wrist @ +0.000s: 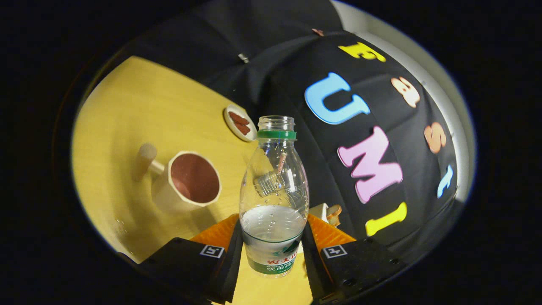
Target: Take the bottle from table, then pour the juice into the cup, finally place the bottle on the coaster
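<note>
over on the far left the yellow wooden table [139, 106] spreads out, tilted in the view, with the black cloth wall of the booth rising behind it. on the table stands a cream cup [186, 182] with a reddish-brown inside; its handle [146, 163] sticks out on the side away from the bottle, ending in a rounded pale knob. i can't make out any liquid in the cup. it sits to the left of the fingers and a little ahead of them.

further back on the table, close to the cloth wall, lies a small white round coaster [239, 123] with a reddish-brown centre. it is beyond the cup and just left of the bottle's neck as i see it, well apart from the fingers.

then comes the clear plastic bottle [274, 199], squarely between the two fingers. the gripper [273, 250] is clenched on its lower body, one finger pressing each side near the green-and-white label. the bottle is uncapped, with a green ring under its open mouth, and it stands about in line with the fingers. clear liquid fills only the bottom part, its surface sitting just above the label.

just right of the bottle, behind the right finger, a small pale thing with a tan piece [331, 213] peeks out near the cloth; i cannot tell what it is.
</note>
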Demonstrator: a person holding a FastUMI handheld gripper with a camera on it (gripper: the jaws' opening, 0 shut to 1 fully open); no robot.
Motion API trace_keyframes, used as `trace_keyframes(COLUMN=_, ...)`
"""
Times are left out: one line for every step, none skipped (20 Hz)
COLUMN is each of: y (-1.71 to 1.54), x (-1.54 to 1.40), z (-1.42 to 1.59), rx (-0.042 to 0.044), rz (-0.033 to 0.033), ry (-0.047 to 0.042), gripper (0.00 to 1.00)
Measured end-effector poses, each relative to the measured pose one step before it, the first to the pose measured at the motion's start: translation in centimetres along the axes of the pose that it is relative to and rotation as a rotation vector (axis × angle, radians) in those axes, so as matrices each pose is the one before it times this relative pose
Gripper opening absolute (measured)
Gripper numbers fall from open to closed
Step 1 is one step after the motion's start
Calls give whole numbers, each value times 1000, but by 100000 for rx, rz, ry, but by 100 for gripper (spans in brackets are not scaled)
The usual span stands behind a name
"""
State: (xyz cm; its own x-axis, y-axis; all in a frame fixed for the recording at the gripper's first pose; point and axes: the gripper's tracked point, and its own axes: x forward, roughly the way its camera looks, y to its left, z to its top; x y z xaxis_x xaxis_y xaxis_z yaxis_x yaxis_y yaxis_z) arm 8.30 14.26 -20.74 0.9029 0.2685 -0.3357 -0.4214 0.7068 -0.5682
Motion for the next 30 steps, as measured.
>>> trace_keyframes(y=-766, x=-130, z=383, rx=12164, rz=-325, ry=-1428, gripper=69)
trace_keyframes(y=-1137, x=-198, z=689, rx=12889, rz=-873, ry=-2075, gripper=69)
trace_keyframes(y=-1159, x=-23, z=582, rx=9884, rz=-944, ry=-2207, gripper=69)
trace_keyframes(y=-1168, x=370, z=678, rx=10510, rz=-320, ry=-2425, gripper=69)
trace_keyframes(y=-969, x=476, z=690, rx=10486, rz=1481, ry=-2287, gripper=69)
trace_keyframes(y=-823, x=582, z=810, rx=10198, rz=1766, ry=-2469, gripper=68)
trace_keyframes(y=-816, x=477, z=824, rx=9469, rz=1723, ry=-2852, gripper=68)
trace_keyframes(y=-882, x=520, z=452, rx=7006, rz=492, ry=-3012, gripper=69)
trace_keyframes(y=-993, x=623, z=183, rx=3043, rz=-386, ry=-1995, gripper=69)
trace_keyframes(y=-1174, x=446, z=-206, rx=192, rz=-1016, ry=-1170, gripper=69)
trace_keyframes(y=-892, x=533, z=-674, rx=-611, rz=138, ry=-19, gripper=69)
trace_keyframes(y=-286, x=552, z=-809, rx=256, rz=1440, ry=305, gripper=69)
trace_keyframes(y=-193, x=848, z=-1233, rx=1034, rz=1164, ry=1066, gripper=69)
trace_keyframes(y=-65, x=639, z=-1217, rx=1250, rz=1434, ry=1287, gripper=69)
trace_keyframes(y=-82, x=573, z=-1120, rx=857, rz=934, ry=1375, gripper=69)
trace_keyframes(y=-66, x=571, z=-930, rx=-260, rz=938, ry=1181, gripper=69)
trace_keyframes(y=13, x=599, z=-919, rx=-1059, rz=705, ry=917, gripper=69)
trace_keyframes(y=-49, x=368, z=-946, rx=-1087, rz=340, ry=966, gripper=69)
trace_keyframes(y=50, x=468, z=-925, rx=-1004, rz=319, ry=1083, gripper=69)
trace_keyframes(y=48, x=526, z=-730, rx=-761, rz=429, ry=886, gripper=70)
trace_keyframes(y=-82, x=322, z=-599, rx=-370, rz=60, ry=599, gripper=70)
trace_keyframes(y=3, x=432, z=-490, rx=238, rz=383, ry=457, gripper=70)
trace_keyframes(y=51, x=258, z=-309, rx=723, rz=583, ry=296, gripper=71)
trace_keyframes(y=3, x=5, z=356, rx=461, rz=-70, ry=-634, gripper=71)
trace_keyframes(y=-82, x=167, z=197, rx=-268, rz=-269, ry=-1319, gripper=71)
trace_keyframes(y=-102, x=26, z=5, rx=-78, rz=-222, ry=564, gripper=70)
trace_keyframes(y=39, x=-89, z=122, rx=118, rz=-312, ry=-172, gripper=71)
trace_keyframes(y=-14, x=-104, z=-143, rx=279, rz=-199, ry=214, gripper=71)
trace_keyframes(y=-44, x=-84, z=63, rx=258, rz=-213, ry=-24, gripper=71)
trace_keyframes(y=79, x=7, z=75, rx=346, rz=-190, ry=183, gripper=72)
